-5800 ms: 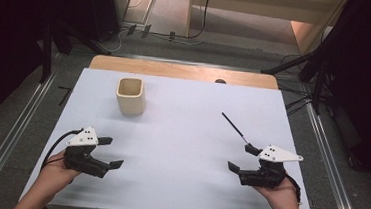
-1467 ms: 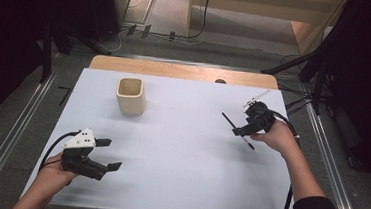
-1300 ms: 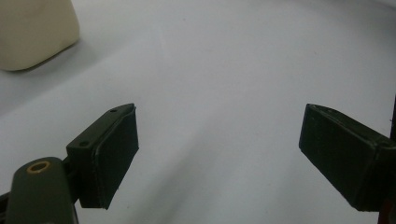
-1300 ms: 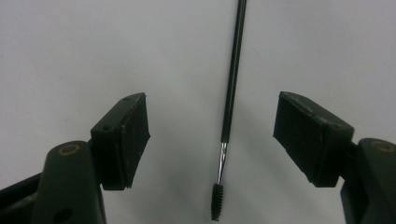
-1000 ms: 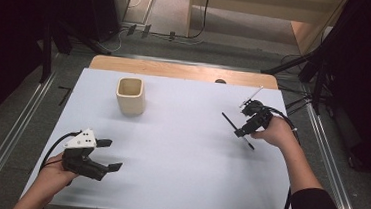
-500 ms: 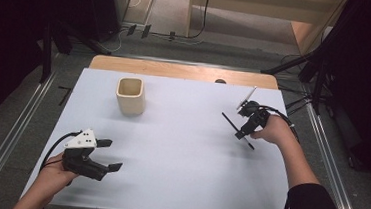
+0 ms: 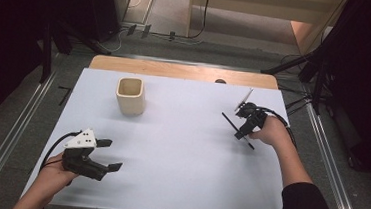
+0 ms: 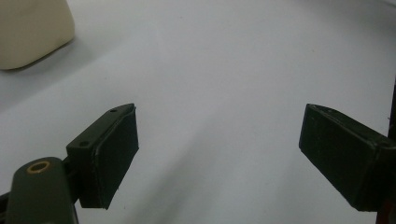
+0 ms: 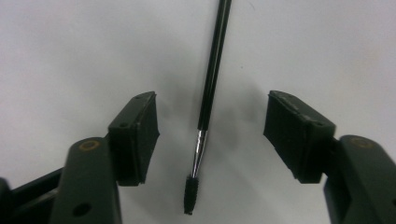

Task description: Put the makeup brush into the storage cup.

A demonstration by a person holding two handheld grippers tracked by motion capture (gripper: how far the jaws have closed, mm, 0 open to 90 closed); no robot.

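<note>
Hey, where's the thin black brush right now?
The thin black brush lies flat on the white table, right side in the high view, between the right gripper's open jaws, which have just been closing, untouched.

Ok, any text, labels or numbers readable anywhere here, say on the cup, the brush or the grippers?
None can be read.
Cream cup: plain, no print visible.
Thin black brush: no marking visible.
Left gripper and right gripper: no lettering visible.

Brush (image 9: pixel 212 84) handle cut by top edge; cup (image 8: pixel 32 30) perhaps half-cropped.
</note>
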